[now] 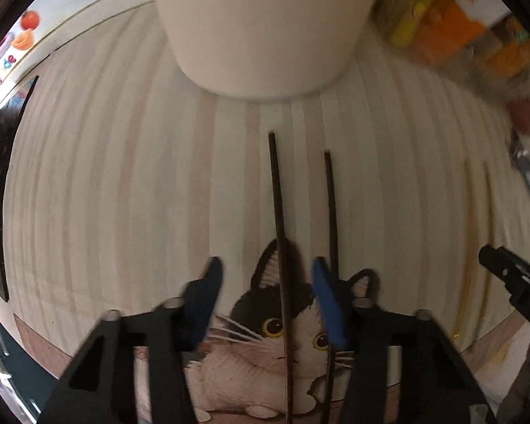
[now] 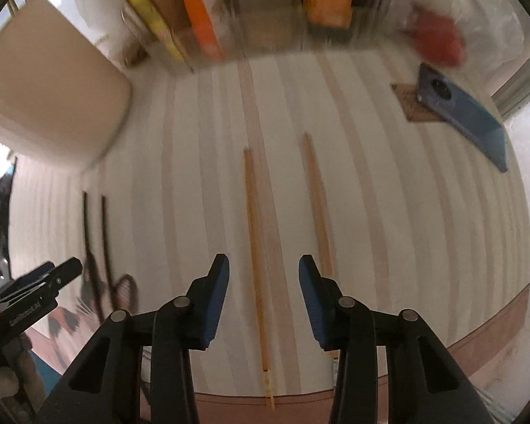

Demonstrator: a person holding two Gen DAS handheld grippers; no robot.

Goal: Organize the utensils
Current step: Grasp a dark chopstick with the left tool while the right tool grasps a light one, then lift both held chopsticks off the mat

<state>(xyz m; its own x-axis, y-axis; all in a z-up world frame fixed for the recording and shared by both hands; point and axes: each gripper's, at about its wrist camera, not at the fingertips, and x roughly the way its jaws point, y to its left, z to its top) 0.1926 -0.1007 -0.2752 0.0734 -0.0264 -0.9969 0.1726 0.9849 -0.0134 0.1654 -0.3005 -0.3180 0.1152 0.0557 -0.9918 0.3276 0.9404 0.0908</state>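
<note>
Two black chopsticks (image 1: 278, 219) lie on the striped wooden table, their near ends over a cat-picture mat (image 1: 265, 364). My left gripper (image 1: 265, 289) is open above them, one chopstick between its fingers. A cream utensil holder (image 1: 261, 24) stands straight ahead. In the right wrist view two wooden chopsticks (image 2: 256, 247) lie side by side, apart. My right gripper (image 2: 263, 282) is open above them, the left wooden chopstick between its fingers. The black chopsticks (image 2: 104, 233) and the holder (image 2: 49, 99) show at left there.
Books and boxes (image 2: 201, 14) line the back of the table. A blue phone (image 2: 466, 113) lies on a brown card at the right, near a red object (image 2: 438, 39). The table's brown front edge (image 2: 477, 332) is close.
</note>
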